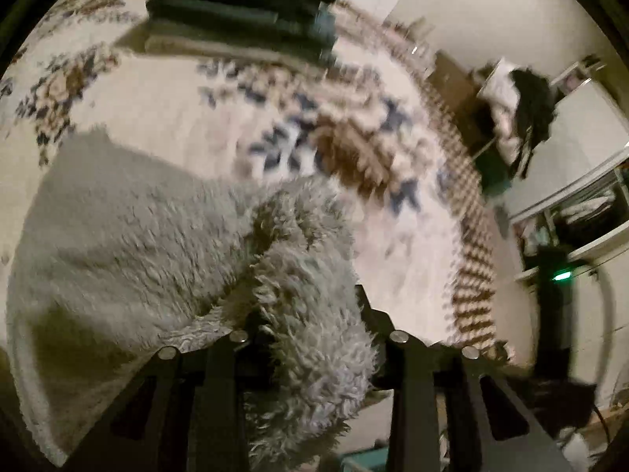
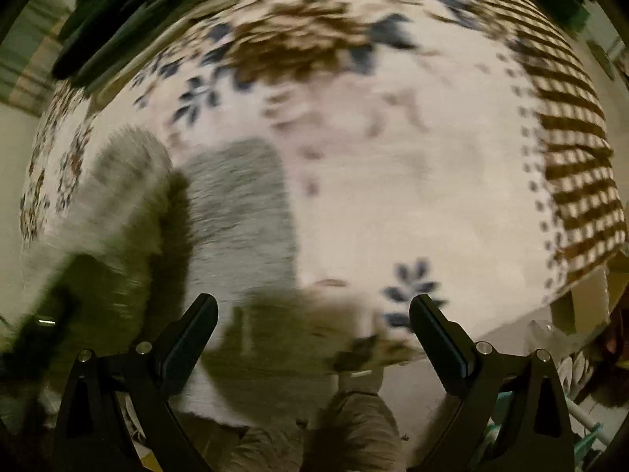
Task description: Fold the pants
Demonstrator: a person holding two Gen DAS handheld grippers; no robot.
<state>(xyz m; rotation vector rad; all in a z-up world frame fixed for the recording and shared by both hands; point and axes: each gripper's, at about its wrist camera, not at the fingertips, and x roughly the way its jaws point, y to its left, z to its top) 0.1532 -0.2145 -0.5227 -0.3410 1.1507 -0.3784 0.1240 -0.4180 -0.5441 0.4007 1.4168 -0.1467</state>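
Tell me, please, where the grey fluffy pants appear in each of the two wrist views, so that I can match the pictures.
Left wrist view: the grey fluffy pants fill the lower left and run down between the fingers of the left gripper.
Right wrist view: the pants lie left of centre, blurred.
Shared landmark: the stack of dark folded clothes on the flowered bedspread, at top centre in the left view and top left in the right view.

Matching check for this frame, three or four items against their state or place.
Things:
1. left gripper
2. right gripper
3. grey fleece pants
4. dark folded stack

States:
A. lying on the patterned blanket
B. jaws wide, nothing between
C. at the blanket's far edge
D. fleece bunched between its fingers

Pairs: 1-D, 2-B, 3-A, 4-C
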